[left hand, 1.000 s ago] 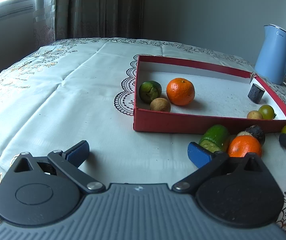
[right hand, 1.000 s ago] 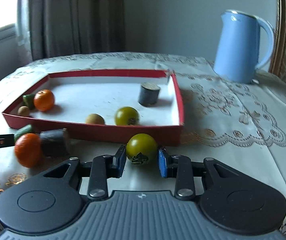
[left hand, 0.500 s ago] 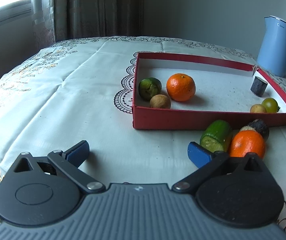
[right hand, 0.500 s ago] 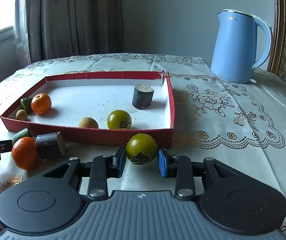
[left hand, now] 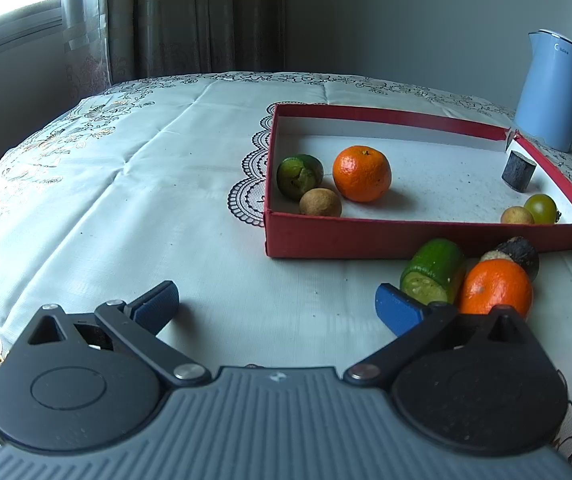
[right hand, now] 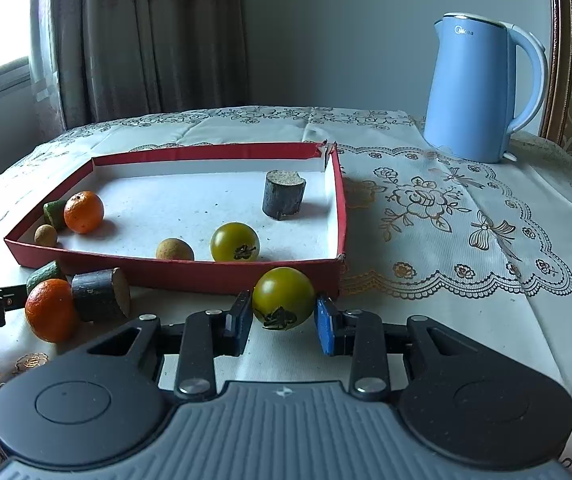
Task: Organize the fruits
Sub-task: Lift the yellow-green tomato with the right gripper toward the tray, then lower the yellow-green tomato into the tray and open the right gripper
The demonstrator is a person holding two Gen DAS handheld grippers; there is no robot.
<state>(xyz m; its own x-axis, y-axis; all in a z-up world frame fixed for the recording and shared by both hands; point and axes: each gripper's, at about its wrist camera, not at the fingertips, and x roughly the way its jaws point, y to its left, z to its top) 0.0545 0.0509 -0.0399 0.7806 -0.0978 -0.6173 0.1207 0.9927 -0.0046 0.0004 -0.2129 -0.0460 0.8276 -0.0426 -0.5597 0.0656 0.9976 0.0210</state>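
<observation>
1. White embroidered tablecloth [left hand: 165, 184] covers a table beside a curtained window, with a light blue electric kettle [right hand: 482, 92] standing at the far right
2. A shallow red box [right hand: 338, 216] with a white floor lies on the cloth; inside it sit an orange mandarin [left hand: 362, 174], a green citrus fruit [left hand: 299, 176], two small brown round fruits, a green tomato [right hand: 235, 242] and an upright dark cut cylinder [right hand: 283, 194]
3. Right gripper [right hand: 283, 320] pinches a second green tomato [right hand: 283, 298] between its blue pads, just in front of the box's near right corner
4. Left gripper [left hand: 275, 306] is spread wide with nothing between its pads, low over bare cloth
5. Just outside the box's front wall, near the left gripper's right pad, lie a cut green cucumber piece [left hand: 434, 270], another mandarin [left hand: 496, 288] and a dark cylinder on its side [right hand: 99, 294], touching one another
</observation>
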